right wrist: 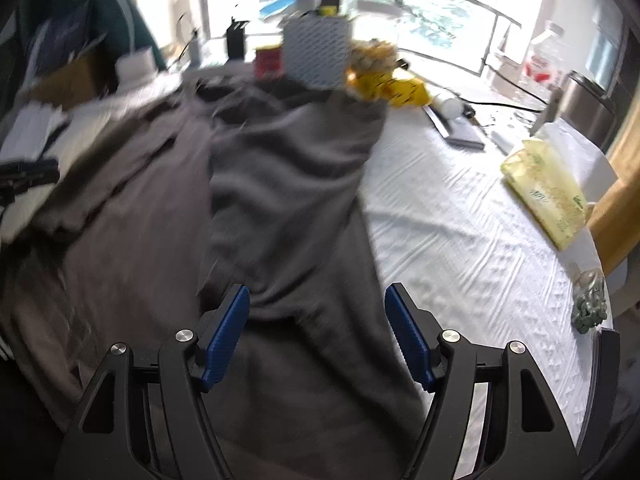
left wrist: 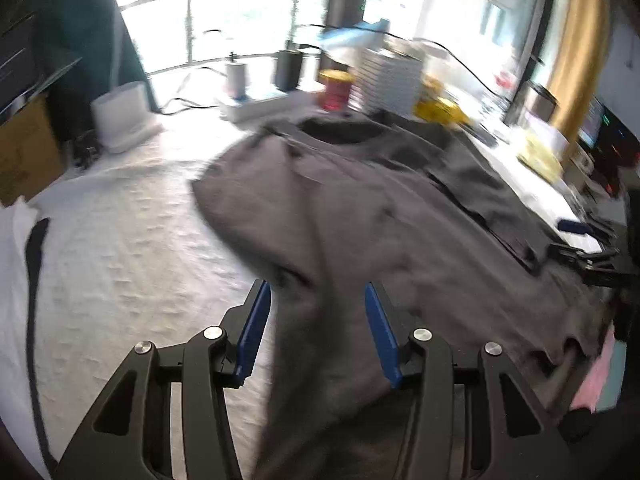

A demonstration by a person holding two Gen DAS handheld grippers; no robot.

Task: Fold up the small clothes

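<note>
We worked over a table spread with a white cloth (left wrist: 132, 216), its weave puckered and creased. A grey shirt (left wrist: 360, 208) lay across it, collar toward the far side, with one side folded over the middle.

Our left gripper (left wrist: 316, 312) had its blue pads (left wrist: 252, 332) spread apart, and a ridge of the shirt ran up between them without either pad pressing on it. Left of those jaws the white cloth lay bare; beyond them sat a white box (left wrist: 120, 116) and a cardboard carton (left wrist: 24, 148).

Our right gripper (right wrist: 316, 316) also stood with its jaws wide, the shirt (right wrist: 288, 184) lying under and between them, loose. Right of these jaws the cloth (right wrist: 460, 232) stretched out to a yellow packet (right wrist: 548, 196) and a small grey-green lump (right wrist: 590, 300) near the edge.

Far ahead of both jaws, clutter lined the table's back: a red tin (right wrist: 269, 62), a patterned white box (right wrist: 318, 52), something yellow (right wrist: 388, 80) and a plastic bottle (right wrist: 544, 56). Behind that ran a bright window (left wrist: 224, 20) with a railing, too glaring to see through. A golden curtain (left wrist: 580, 44) hung on the right.
</note>
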